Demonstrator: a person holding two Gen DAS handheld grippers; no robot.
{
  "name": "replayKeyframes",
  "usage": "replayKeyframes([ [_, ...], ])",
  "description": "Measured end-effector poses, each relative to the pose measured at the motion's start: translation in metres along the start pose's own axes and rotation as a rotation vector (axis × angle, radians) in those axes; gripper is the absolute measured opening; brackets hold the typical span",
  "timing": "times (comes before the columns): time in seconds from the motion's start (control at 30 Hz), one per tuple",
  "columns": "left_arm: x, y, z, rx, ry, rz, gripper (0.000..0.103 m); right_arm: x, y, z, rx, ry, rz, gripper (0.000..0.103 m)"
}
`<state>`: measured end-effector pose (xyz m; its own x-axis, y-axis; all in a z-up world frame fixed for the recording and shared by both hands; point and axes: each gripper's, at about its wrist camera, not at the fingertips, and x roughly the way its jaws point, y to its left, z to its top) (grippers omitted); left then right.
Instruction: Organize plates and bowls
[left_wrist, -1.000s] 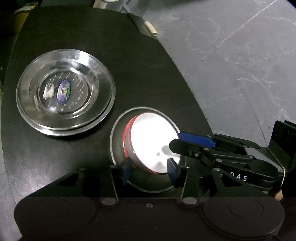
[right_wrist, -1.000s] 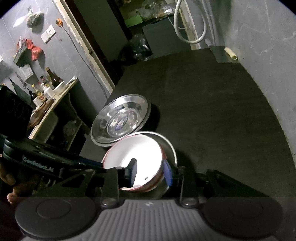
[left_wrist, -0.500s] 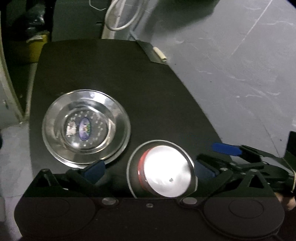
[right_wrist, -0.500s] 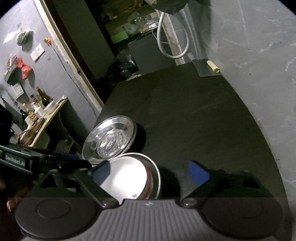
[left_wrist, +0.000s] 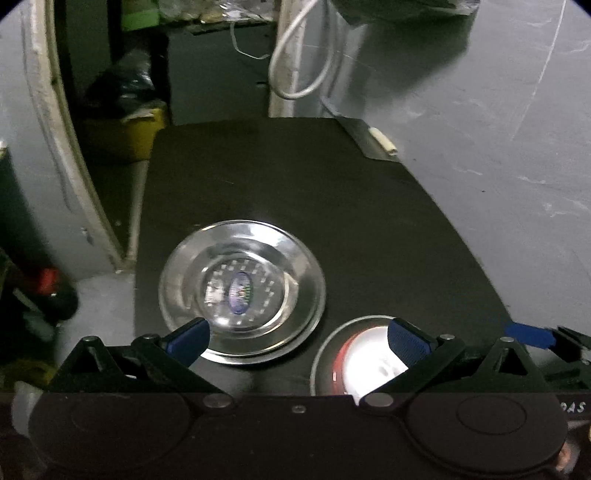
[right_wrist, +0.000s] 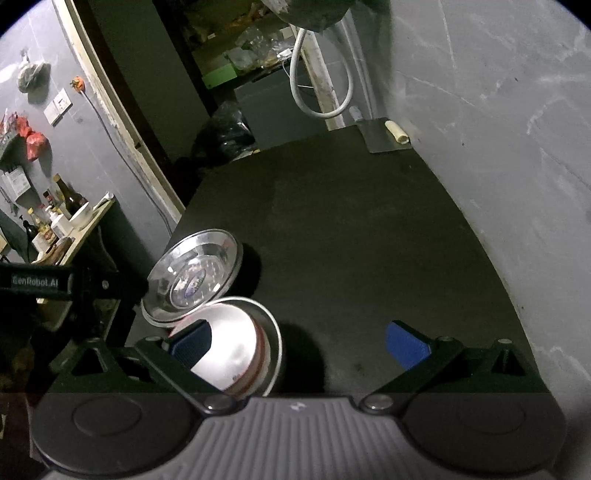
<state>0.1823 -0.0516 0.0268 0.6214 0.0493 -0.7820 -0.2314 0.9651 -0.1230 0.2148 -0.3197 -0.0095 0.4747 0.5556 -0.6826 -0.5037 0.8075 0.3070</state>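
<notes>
On the black table lies a stack of steel plates with a sticker in the middle. To its right a white bowl with a red rim sits inside a steel bowl. My left gripper hangs above them, open and holding nothing. In the right wrist view the steel plates touch the steel bowl, which holds the white bowl. My right gripper is open and empty, its left finger over the white bowl. A blue fingertip of the right gripper shows at the left wrist view's right edge.
A small cream roll lies on a grey sheet at the table's far corner. A white hose hangs behind the table. A shelf with bottles stands left. The grey tiled floor runs along the table's right edge.
Both grippers went from closed on the bowl's rim to wide open. The left gripper rose and tilted up, so more of the room shows. The bowl stays nested in the steel bowl.
</notes>
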Motion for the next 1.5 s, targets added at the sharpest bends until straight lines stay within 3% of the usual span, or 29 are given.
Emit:
replayKeyframes([
  [0.17,-0.011,-0.009,-0.008,0.031,-0.018,0.099,0.102,0.000,-0.002,-0.008,0.014,0.013,0.013,0.103],
  [0.4,-0.024,-0.008,-0.011,0.049,-0.051,0.124,0.102,-0.006,0.008,-0.012,-0.004,-0.005,0.010,0.103],
  [0.9,-0.062,0.022,-0.029,0.099,-0.186,0.041,0.102,-0.046,0.067,-0.025,-0.050,-0.111,-0.129,0.103],
  [1.2,-0.084,0.052,-0.054,0.101,-0.235,-0.015,0.102,-0.066,0.118,-0.041,-0.097,-0.160,-0.260,0.103],
  [1.37,-0.095,0.062,-0.062,0.080,-0.294,-0.026,0.102,-0.077,0.146,-0.038,-0.222,-0.214,-0.380,0.103],
  [1.5,-0.098,0.064,-0.068,0.054,-0.346,0.001,0.102,-0.079,0.171,-0.040,-0.338,-0.207,-0.501,0.103],
])
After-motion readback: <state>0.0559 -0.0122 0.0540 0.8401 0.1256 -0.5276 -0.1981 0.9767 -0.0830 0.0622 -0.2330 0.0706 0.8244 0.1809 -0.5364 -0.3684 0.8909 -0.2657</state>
